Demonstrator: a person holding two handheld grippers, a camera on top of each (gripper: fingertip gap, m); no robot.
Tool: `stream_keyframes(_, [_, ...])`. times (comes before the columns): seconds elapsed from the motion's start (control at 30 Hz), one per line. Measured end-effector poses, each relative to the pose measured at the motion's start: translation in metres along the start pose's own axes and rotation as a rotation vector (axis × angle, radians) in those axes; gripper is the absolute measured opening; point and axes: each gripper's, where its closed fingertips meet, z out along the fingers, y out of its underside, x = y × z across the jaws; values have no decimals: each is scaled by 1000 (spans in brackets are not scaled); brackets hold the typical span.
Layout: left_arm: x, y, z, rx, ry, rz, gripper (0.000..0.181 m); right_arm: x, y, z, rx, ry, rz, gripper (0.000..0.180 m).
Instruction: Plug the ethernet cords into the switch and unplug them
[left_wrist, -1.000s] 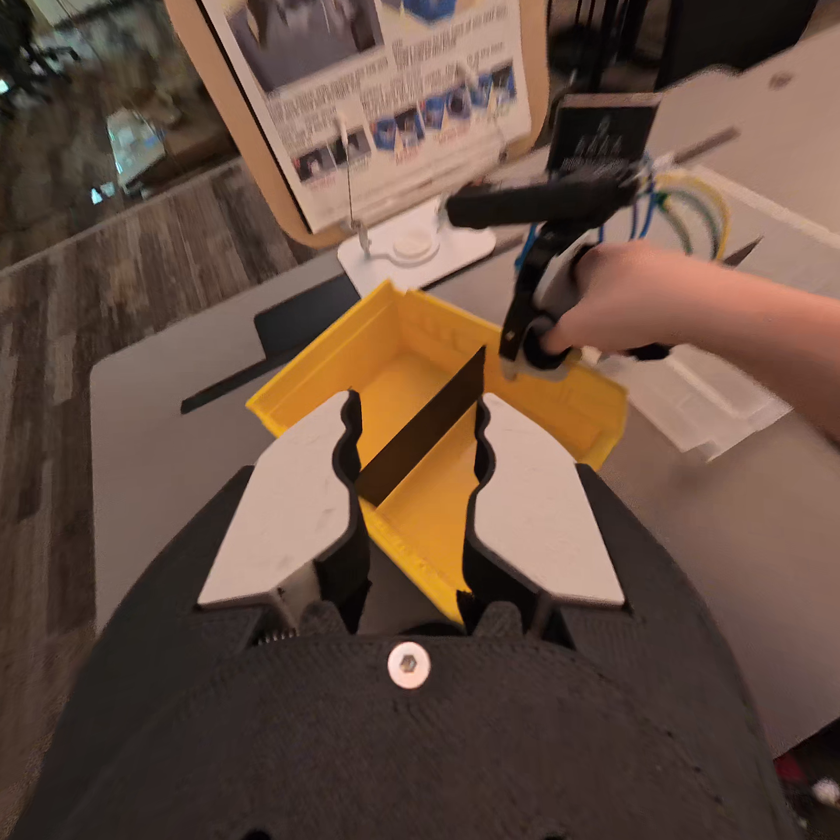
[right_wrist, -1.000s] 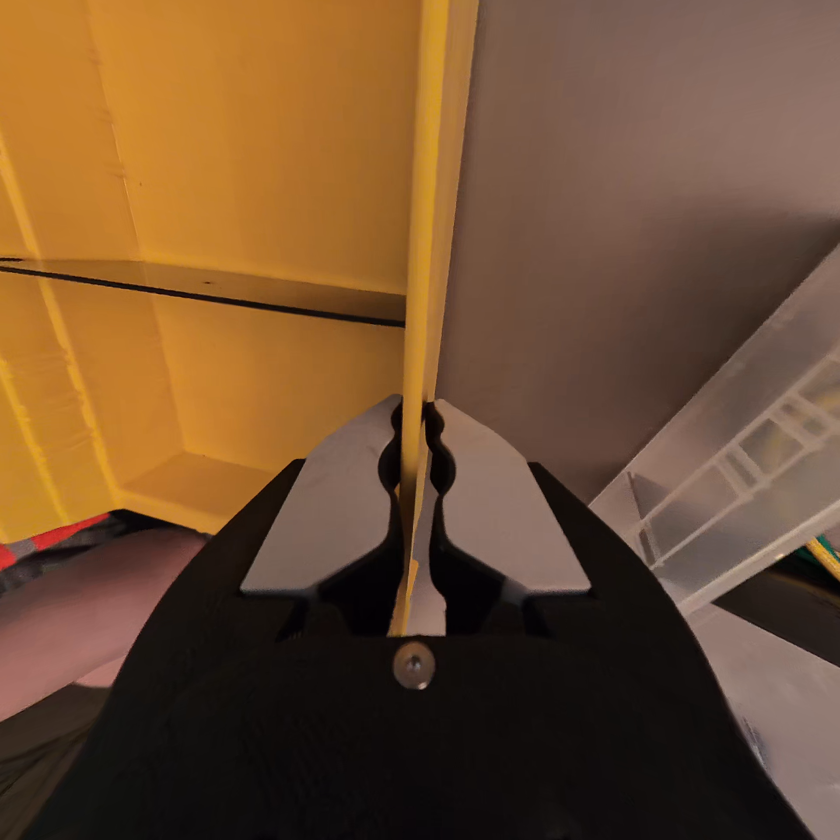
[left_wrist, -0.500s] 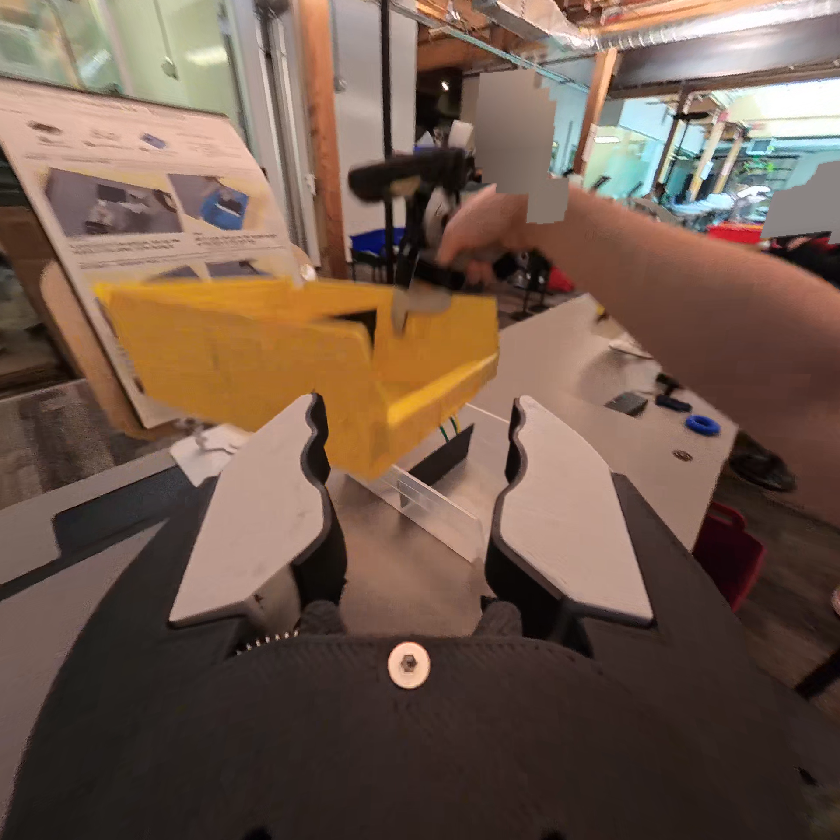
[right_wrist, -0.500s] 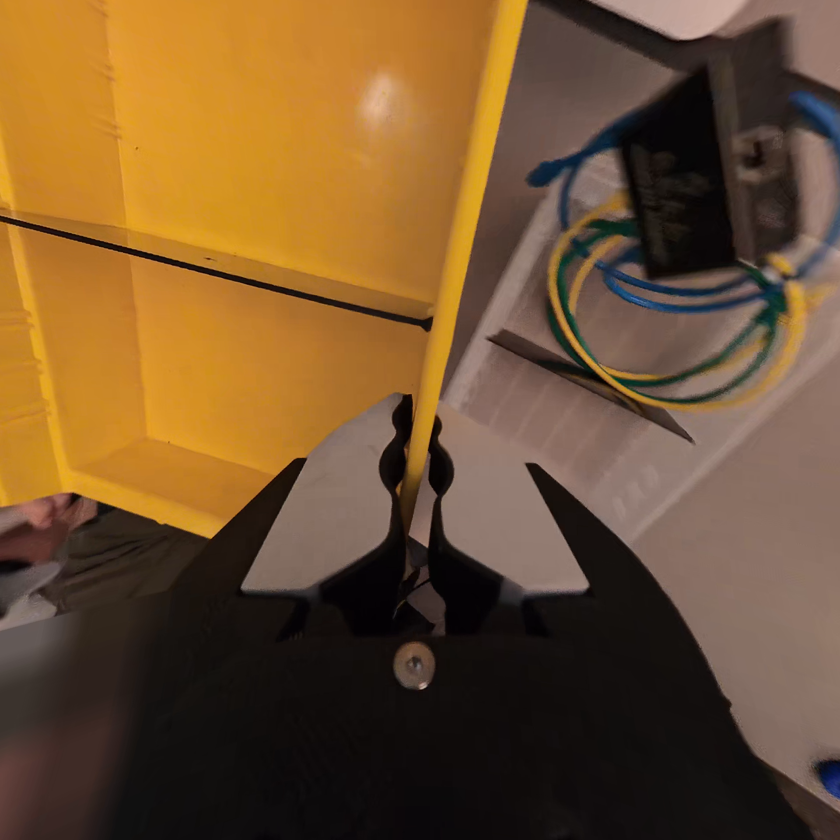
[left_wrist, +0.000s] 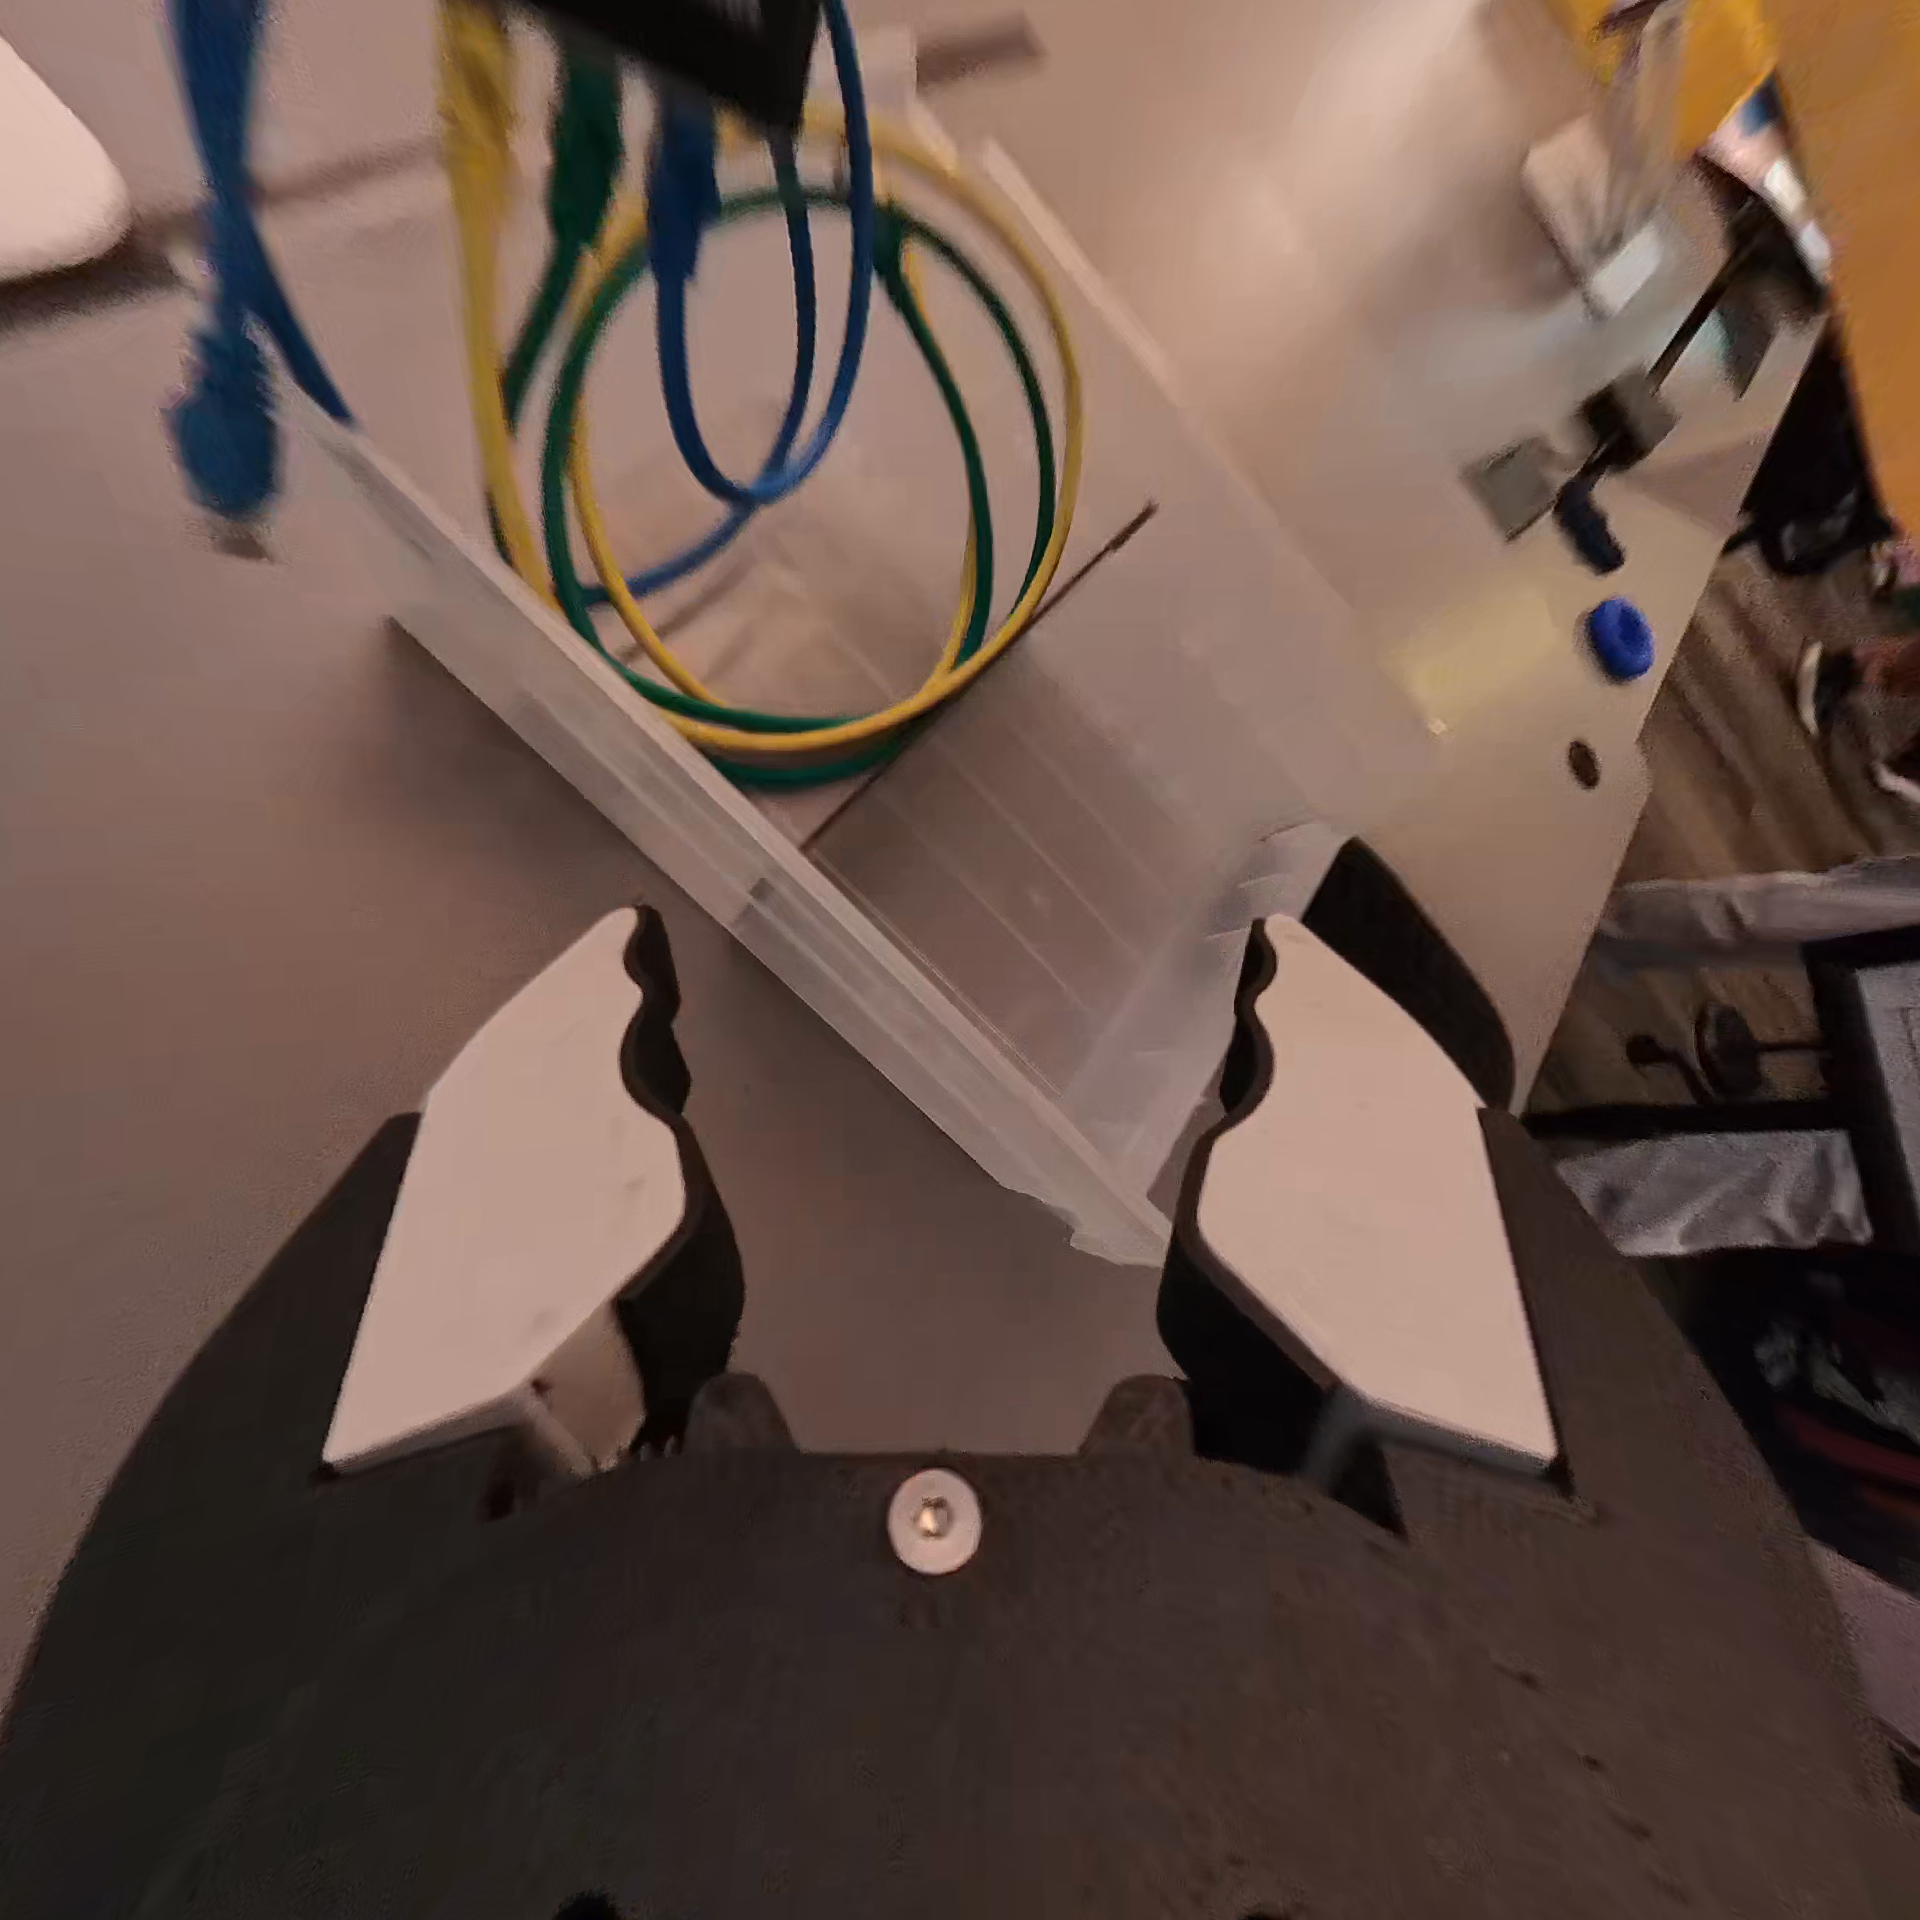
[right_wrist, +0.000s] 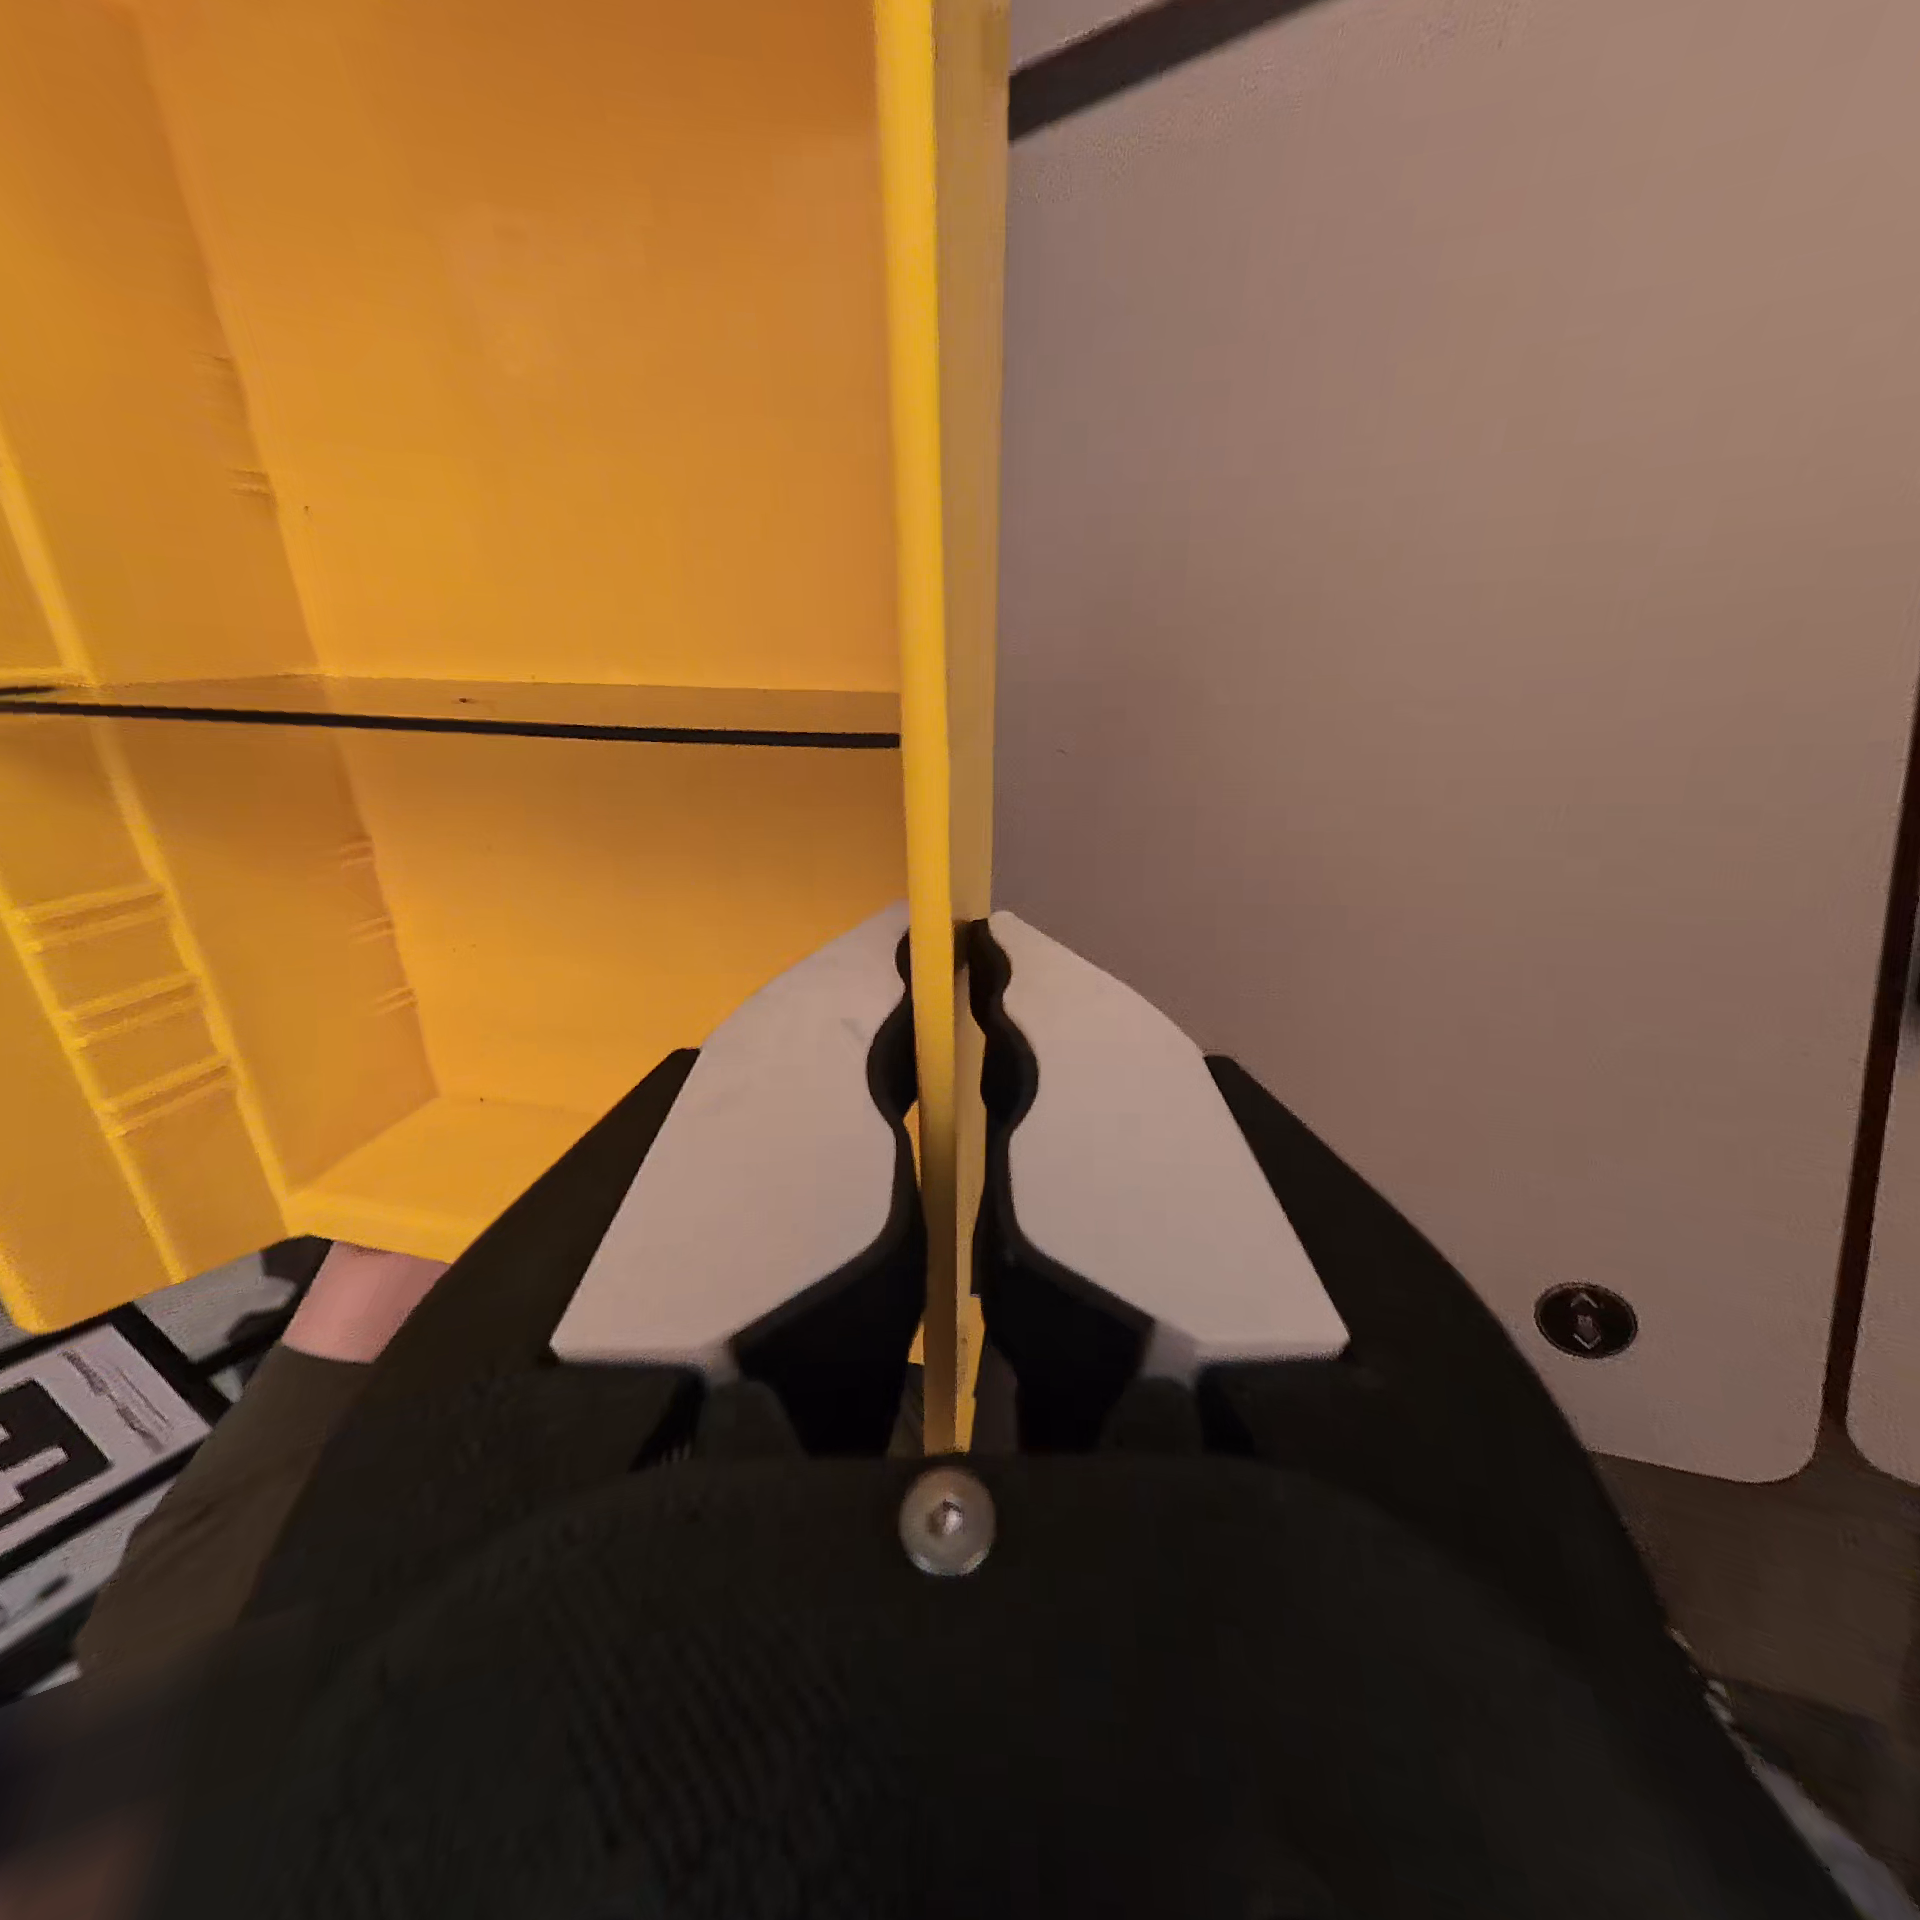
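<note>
The right gripper clenched the yellow bin wall (edge-on); the left gripper hovered released above the clear bin.

We count: two tools | one yellow bin | one clear bin | one black switch | cords blurred: blue, yellow, green

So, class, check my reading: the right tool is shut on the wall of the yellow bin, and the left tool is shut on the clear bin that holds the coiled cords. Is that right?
One slip: the left tool is open, its jaws spread with nothing between them, above the clear bin, as the left wrist view shows. The right tool is indeed shut on the yellow bin wall, and the coiled cords lie in the clear bin.
</note>
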Motion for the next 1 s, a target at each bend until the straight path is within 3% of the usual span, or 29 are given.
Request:
stream_keyframes(0.1, [-3, 23, 40, -137, -38, 31, 104, 49, 23, 7, 22, -14, 86, 4])
stream_keyframes(0.23, [-9, 49, 64, -291, -104, 86, 112, 98, 50, 17, 27, -20, 181, 6])
stream_keyframes(0.4, [-17, 66, 75, -401, -143, 117, 98, 140, 70, 27, 26, 25, 240, 6])
stream_keyframes(0.47, [-28, 71, 63, -450, -172, 125, 79, 151, 74, 34, 25, 37, 252, 6])
stream_keyframes(0.6, [-79, 65, 21, -440, -282, 114, 18, 164, 80, 55, 2, 55, 257, 4])
stream_keyframes(0.63, [-92, 63, 10, -418, -285, 79, 9, 166, 80, 62, -10, 64, 251, 4])
stream_keyframes(0.77, [-132, 71, -30, -405, -253, -61, 8, 170, 75, 91, -41, 127, 199, 5])
stream_keyframes(1.0, [-193, 96, -111, -395, -424, -180, 10, 140, 57, 141, -134, 181, 27, 7])
